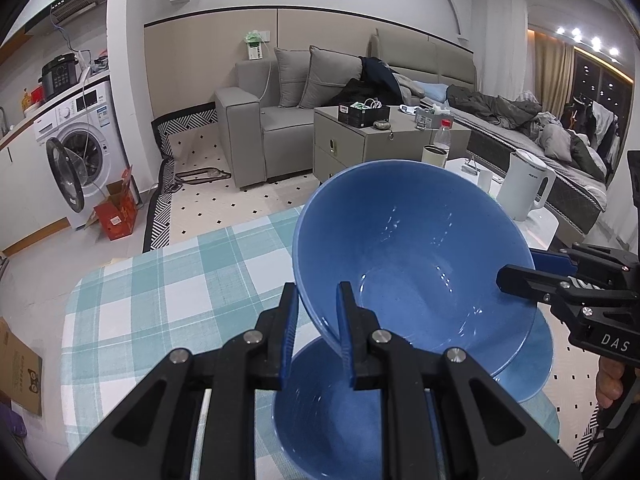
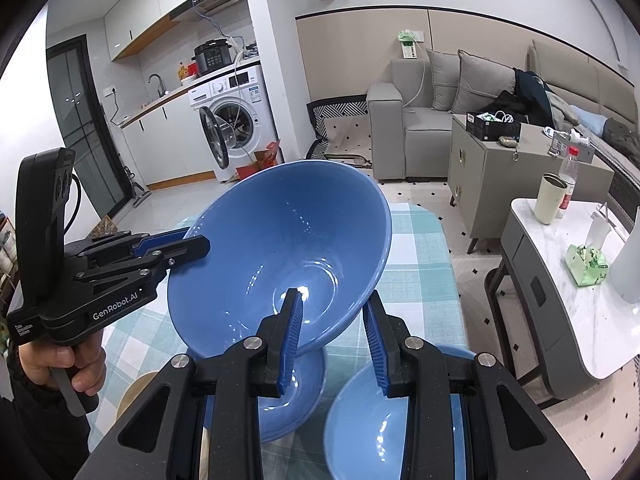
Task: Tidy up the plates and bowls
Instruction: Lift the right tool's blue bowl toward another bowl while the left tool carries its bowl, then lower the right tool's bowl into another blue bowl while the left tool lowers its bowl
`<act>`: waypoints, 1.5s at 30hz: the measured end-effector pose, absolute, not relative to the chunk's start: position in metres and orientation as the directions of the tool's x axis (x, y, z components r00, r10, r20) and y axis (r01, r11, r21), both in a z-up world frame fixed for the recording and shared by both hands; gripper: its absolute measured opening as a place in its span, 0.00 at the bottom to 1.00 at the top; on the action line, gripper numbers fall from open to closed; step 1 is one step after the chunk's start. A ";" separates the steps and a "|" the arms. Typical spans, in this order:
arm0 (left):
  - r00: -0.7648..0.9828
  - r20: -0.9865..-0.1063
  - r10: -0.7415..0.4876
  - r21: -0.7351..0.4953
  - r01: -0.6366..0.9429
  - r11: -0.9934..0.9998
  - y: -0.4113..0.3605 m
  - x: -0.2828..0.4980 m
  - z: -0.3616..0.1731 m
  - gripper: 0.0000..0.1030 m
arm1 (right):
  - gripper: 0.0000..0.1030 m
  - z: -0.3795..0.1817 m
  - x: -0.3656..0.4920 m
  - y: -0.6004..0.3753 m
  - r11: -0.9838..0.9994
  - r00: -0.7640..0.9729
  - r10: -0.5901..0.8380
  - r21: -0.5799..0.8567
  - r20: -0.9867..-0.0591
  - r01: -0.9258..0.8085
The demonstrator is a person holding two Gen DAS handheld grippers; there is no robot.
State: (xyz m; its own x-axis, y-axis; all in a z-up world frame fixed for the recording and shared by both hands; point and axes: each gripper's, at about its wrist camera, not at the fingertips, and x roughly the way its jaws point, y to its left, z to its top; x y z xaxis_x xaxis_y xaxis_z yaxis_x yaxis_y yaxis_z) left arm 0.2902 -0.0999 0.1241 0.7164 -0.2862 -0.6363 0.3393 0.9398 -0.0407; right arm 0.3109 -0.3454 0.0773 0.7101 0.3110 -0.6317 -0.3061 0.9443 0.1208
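A large blue bowl (image 1: 412, 256) (image 2: 280, 256) is held tilted in the air above the checked tablecloth. My left gripper (image 1: 318, 300) is shut on its near rim; it also shows in the right wrist view (image 2: 192, 246). My right gripper (image 2: 334, 312) straddles the opposite rim with its jaws apart, one finger inside the bowl; it also shows in the left wrist view (image 1: 516, 270). A second blue bowl (image 1: 328, 412) (image 2: 292, 396) sits on the table below. Another blue bowl (image 2: 384, 420) sits under my right gripper.
The teal and white checked table (image 1: 168, 280) ends in rounded edges. A cardboard piece (image 1: 16, 368) lies at its left. A marble side table (image 2: 580, 280) with a cup, a bottle and a white kettle (image 1: 524, 184) stands to the right. A sofa and a cabinet lie beyond.
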 end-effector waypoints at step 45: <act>0.721 -0.659 -0.215 -0.015 0.272 0.962 -0.066 0.239 0.089 0.17 | 0.31 0.026 0.277 -0.308 0.920 0.664 0.363 0.140 -0.654 -0.365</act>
State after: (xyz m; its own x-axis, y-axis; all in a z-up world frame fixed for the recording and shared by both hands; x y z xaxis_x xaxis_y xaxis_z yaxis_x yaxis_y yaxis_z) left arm 0.2392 -0.0657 0.0886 0.7211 -0.2145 -0.6587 0.2722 0.9621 -0.0154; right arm 0.2771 -0.3075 0.0264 0.6636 0.3630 -0.6541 -0.3650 0.9204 0.1404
